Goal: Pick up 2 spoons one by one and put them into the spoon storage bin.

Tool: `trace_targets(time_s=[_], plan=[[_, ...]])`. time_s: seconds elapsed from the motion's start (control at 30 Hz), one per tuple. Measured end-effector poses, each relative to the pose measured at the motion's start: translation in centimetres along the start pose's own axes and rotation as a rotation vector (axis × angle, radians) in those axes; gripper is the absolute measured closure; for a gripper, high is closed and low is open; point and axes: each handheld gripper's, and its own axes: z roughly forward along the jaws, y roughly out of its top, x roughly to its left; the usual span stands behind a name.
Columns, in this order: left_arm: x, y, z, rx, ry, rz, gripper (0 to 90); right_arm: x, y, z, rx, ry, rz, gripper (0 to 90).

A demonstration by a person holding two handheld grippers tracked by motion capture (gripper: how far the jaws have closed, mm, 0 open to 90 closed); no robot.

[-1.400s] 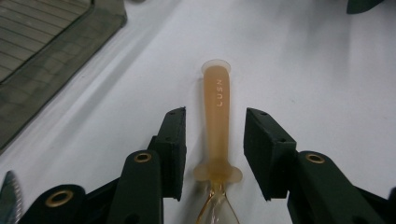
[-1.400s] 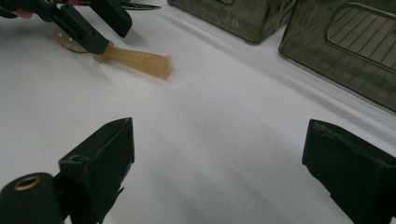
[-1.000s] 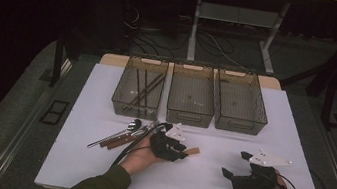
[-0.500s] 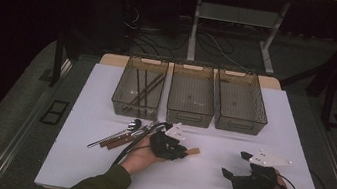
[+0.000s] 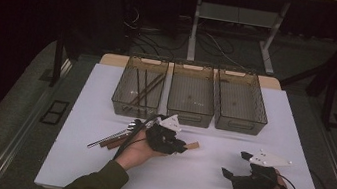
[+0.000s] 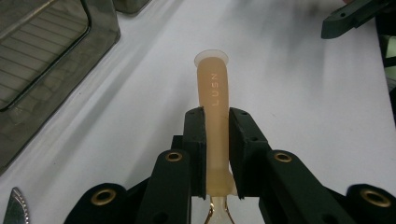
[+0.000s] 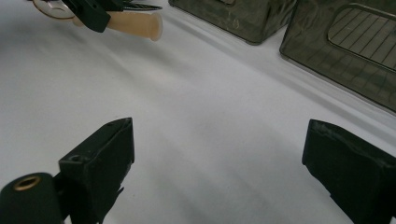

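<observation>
**Left tongs clamped on utensil handle – slip and snag risks**

Left tongs were shut on the tan handle of a utensil, pads gripping it partway along, the butt end sticking out well past the tips. Their jaws had just been closing, handle between them. In the high view the handle sat just in front of the middle bin, low over the worktop.

Risks: the handle looked smooth and round, the grip narrow, so it could have rotated or slid out on a swing. The working end was hidden behind the tongs; it might have caught the cutlery pile just left of the middle bin's front.

Right tongs stood wide open, holding nothing, well right of that bin.

Room: the bin walls were the nearest edges; open worktop lay in front of the middle bin, between the two hands.
</observation>
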Motion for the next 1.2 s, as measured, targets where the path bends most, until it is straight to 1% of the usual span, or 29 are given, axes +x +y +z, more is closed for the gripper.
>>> trace_targets(time_s=[0.17,0.37,0.53,0.57,0.63,0.83,0.87,0.9,0.93,1.07,1.2], plan=[[0.5,0.6,-0.3,0.000,0.000,-0.003,76.9,0.0,0.0,0.0,0.002,0.002,-0.001,9.4],[0.8,1.6,-0.2,0.005,-0.001,0.010,76.9,0.0,0.0,-0.1,0.001,0.004,0.000,9.4],[1.5,2.9,-0.5,-0.001,0.006,0.017,76.9,0.0,0.0,-0.1,-0.002,0.003,0.000,9.4],[1.6,3.1,-0.6,-0.005,0.009,0.013,76.9,0.0,0.0,-0.1,-0.001,0.004,0.000,9.4],[2.0,3.6,-0.9,-0.006,0.011,0.015,76.9,0.0,0.0,-0.1,-0.003,0.004,-0.001,9.4],[3.5,5.2,-1.8,-0.035,0.028,0.007,76.9,0.0,0.0,-0.1,-0.004,0.005,0.001,9.4],[3.8,5.4,-1.8,-0.045,0.030,-0.006,76.9,0.0,0.0,-0.1,-0.004,0.005,0.002,9.4],[4.1,5.7,-1.9,-0.040,0.037,0.005,76.9,0.0,0.0,-0.1,-0.004,0.005,0.002,9.4],[4.5,6.0,-2.0,-0.043,0.043,0.007,76.9,0.0,0.0,-0.1,-0.005,0.006,0.004,9.4],[5.6,7.0,-2.3,-0.053,0.064,-0.014,76.8,0.0,0.0,-0.2,-0.006,0.008,0.004,9.4],[6.8,8.0,-2.3,-0.053,0.099,-0.035,76.9,0.0,0.0,-0.2,-0.008,0.008,0.005,9.4]])
